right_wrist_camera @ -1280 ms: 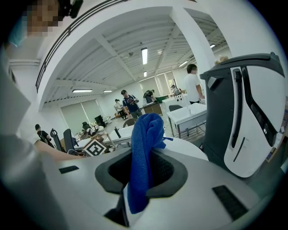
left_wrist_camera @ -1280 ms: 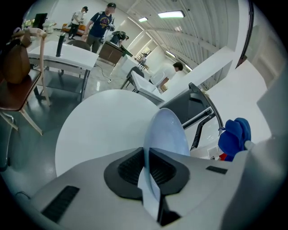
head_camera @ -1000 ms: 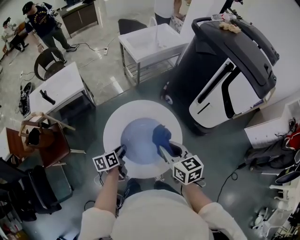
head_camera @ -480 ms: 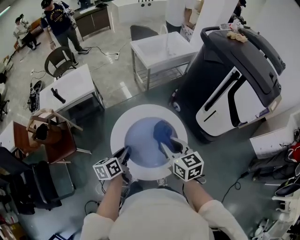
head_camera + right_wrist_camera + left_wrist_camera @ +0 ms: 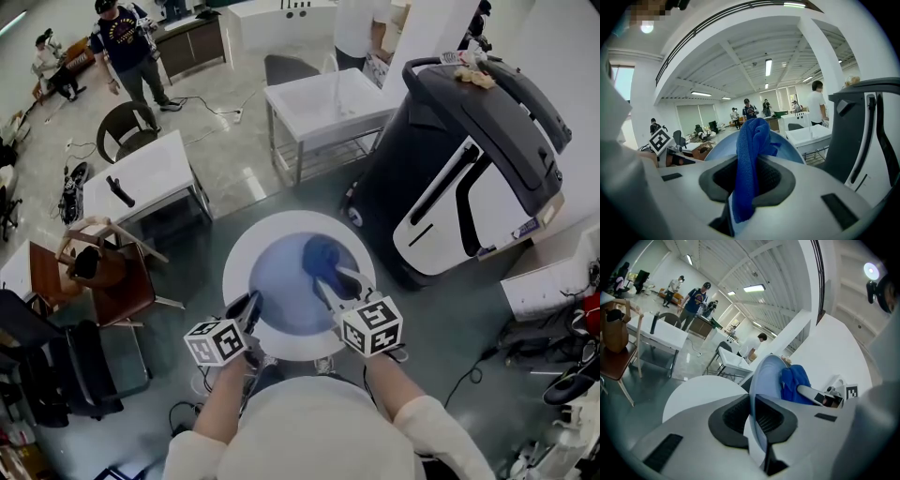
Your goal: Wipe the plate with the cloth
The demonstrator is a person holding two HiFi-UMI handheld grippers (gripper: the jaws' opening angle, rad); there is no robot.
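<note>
A pale blue plate [image 5: 279, 284] is held over the round white table [image 5: 242, 246], tilted up on edge. My left gripper [image 5: 253, 303] is shut on the plate's near left rim [image 5: 761, 380]; the rim runs between its pads [image 5: 736, 416]. My right gripper [image 5: 328, 281] is shut on a bunched blue cloth [image 5: 322, 255], which lies against the plate's right side. In the right gripper view the cloth [image 5: 750, 154] stands up between the jaws with the plate [image 5: 790, 146] behind it. The left gripper view shows the cloth [image 5: 794, 383] on the plate's face.
A large black and white machine [image 5: 459, 159] stands close on the right of the table. White tables [image 5: 328, 103] [image 5: 141, 178] and a wooden chair [image 5: 94, 272] lie behind and to the left. People stand far back [image 5: 127, 47]. Cables cross the floor.
The left gripper has risen with the plate's rim, tilting the plate more. The right gripper has carried the cloth a little toward the plate's far side.
</note>
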